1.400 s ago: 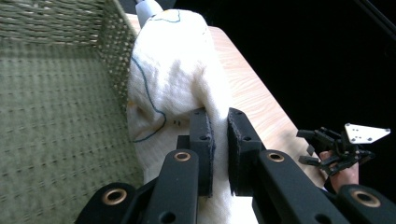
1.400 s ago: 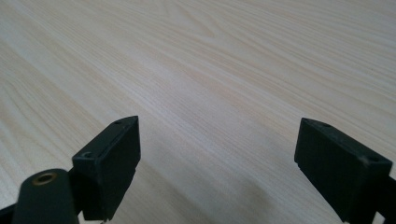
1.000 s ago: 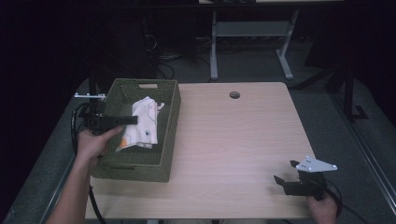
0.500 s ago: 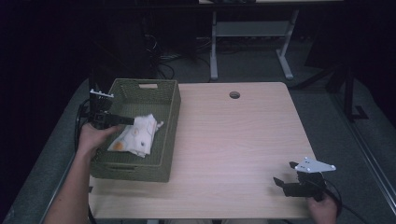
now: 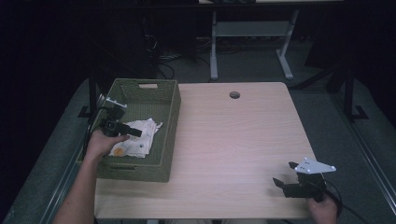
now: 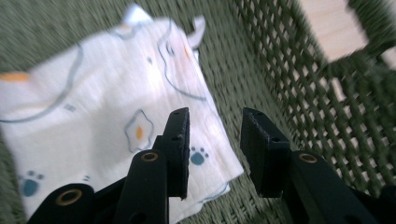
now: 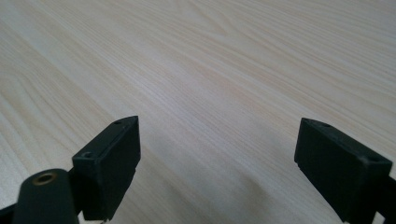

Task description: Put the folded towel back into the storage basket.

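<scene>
Looks close to finished, judging by the layout: white printed cloth (image 5: 133, 141) lying flat on the floor of the green woven basket (image 5: 168, 135), which sits at the left edge of the desk (image 5: 233, 140), reaching toward its near-left corner. Inside the basket, cloth toward the nearer half, somewhat rumpled at the far end, with egg and paw-print patterns plain in the left gripper view (image 6: 102, 121). Left tongs (image 5: 125, 129) over the basket, tips above the cloth's left part; jaws parted by a modest gap and holding nothing, cloth visible through that gap and beneath the left jaw in the left gripper view. Whether the jaw tips touch the fabric or hover just over it: cannot tell, though no pinch of cloth shows between them. Basket wall (image 6: 317, 93) just beside the right jaw in that view. Right tongs (image 5: 287, 184) well apart from all this, low over bare wood near the near-right corner of the desk, jaws spread wide and empty, only wood grain (image 7: 210, 93) ahead. Left to do, as a judgement: lifting the left tongs clear of the basket, perhaps flattening the rumpled far end if neatness matters. Small dark grommet hole (image 5: 234, 94) near the far edge, uninvolved.
</scene>
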Demonstrator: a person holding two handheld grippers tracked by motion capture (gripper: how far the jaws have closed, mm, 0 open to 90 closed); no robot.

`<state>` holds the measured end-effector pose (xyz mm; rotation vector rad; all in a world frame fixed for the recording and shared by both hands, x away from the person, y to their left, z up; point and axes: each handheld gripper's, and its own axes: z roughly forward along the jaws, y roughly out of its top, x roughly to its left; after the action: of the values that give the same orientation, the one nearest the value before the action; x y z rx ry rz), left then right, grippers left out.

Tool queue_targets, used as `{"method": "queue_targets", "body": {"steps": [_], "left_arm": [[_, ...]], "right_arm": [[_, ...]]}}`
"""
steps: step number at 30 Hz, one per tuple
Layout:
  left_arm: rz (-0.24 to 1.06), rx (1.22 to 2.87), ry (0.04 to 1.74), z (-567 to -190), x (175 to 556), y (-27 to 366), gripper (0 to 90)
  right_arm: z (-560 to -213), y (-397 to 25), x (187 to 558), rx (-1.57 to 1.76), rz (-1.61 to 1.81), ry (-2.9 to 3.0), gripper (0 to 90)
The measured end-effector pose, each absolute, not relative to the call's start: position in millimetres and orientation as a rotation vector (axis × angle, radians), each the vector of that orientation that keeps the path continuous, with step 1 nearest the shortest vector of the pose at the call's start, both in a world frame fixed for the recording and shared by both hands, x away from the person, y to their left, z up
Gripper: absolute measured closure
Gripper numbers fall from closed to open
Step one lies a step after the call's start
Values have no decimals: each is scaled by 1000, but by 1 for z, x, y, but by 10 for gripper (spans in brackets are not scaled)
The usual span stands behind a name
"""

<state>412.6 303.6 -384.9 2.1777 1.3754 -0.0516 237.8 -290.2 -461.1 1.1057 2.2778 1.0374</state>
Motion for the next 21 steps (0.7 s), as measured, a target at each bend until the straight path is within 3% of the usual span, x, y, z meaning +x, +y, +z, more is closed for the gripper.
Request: {"method": "queue_targets", "body": {"steps": [5, 15, 16, 19, 21], "left_arm": [[-143, 2306, 1409, -405, 418, 287, 620], [-146, 2490, 1466, -423, 427, 264, 599], [-119, 2511, 1468, -424, 427, 262, 618], [-98, 2517, 1496, -424, 428, 260, 834], [-81, 2515, 1499, -424, 427, 258, 869]], "right_arm": [[-461, -289, 239, 1096, 1040, 2289, 140], [-458, -293, 241, 1098, 1059, 2273, 140], [-458, -293, 241, 1095, 1061, 2272, 140], [-457, -293, 241, 1085, 1065, 2271, 140], [-456, -293, 241, 1084, 1068, 2272, 140]]}}
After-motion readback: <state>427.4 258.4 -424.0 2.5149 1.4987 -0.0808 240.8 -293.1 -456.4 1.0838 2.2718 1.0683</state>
